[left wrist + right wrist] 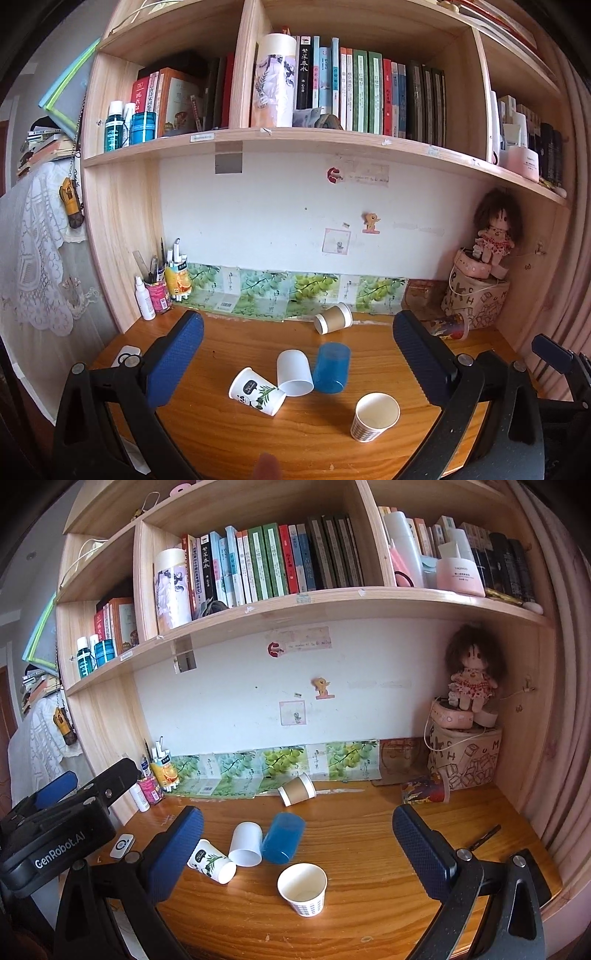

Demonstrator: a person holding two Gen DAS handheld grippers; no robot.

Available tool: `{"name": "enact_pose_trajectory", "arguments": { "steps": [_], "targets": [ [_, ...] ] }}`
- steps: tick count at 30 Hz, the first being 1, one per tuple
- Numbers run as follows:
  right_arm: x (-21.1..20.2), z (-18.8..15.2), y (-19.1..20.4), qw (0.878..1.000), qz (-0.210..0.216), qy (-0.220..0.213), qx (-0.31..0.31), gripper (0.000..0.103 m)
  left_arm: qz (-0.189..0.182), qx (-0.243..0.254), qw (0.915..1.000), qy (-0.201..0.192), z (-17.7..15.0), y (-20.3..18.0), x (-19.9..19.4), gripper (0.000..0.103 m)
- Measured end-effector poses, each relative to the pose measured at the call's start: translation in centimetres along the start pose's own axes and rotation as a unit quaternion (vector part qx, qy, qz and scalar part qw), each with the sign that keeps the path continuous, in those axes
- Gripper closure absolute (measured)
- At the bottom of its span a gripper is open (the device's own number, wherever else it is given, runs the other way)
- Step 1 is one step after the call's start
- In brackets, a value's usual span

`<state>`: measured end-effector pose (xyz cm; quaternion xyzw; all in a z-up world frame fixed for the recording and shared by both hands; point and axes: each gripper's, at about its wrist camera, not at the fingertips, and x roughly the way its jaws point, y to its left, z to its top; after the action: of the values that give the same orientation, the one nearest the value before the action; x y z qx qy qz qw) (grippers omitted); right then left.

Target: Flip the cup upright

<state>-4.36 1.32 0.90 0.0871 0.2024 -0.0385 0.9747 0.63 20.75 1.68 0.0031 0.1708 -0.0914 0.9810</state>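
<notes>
Several cups are on the wooden desk point(229, 435). A striped paper cup point(375, 416) point(303, 889) stands upright. A panda-print paper cup point(257, 391) point(211, 865), a white plastic cup point(294, 372) point(245, 843) and a blue plastic cup point(331, 366) point(282, 836) lie tipped together. A brown paper cup point(333, 318) point(296, 788) lies on its side near the wall. My left gripper point(299, 358) is open and empty above the desk. My right gripper point(299, 849) is open and empty, to the right of the left one point(55, 790).
A red patterned cup point(448, 326) point(428, 789) lies at the back right by a printed bag point(465, 755) with a doll point(471, 675). A pen holder and bottles point(159, 288) stand at the back left. A shelf of books point(332, 136) hangs overhead. A pen point(484, 837) lies right.
</notes>
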Motion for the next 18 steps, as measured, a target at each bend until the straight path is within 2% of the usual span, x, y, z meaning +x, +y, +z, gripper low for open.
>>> {"name": "enact_pose_trajectory", "arguments": {
  "steps": [18],
  "targets": [
    [1.2,0.0,-1.2,1.0,-0.012,0.017,0.011,0.0,-0.007,0.008,0.9996,0.025,-0.2,-1.3,1.7,0.001]
  ]
}}
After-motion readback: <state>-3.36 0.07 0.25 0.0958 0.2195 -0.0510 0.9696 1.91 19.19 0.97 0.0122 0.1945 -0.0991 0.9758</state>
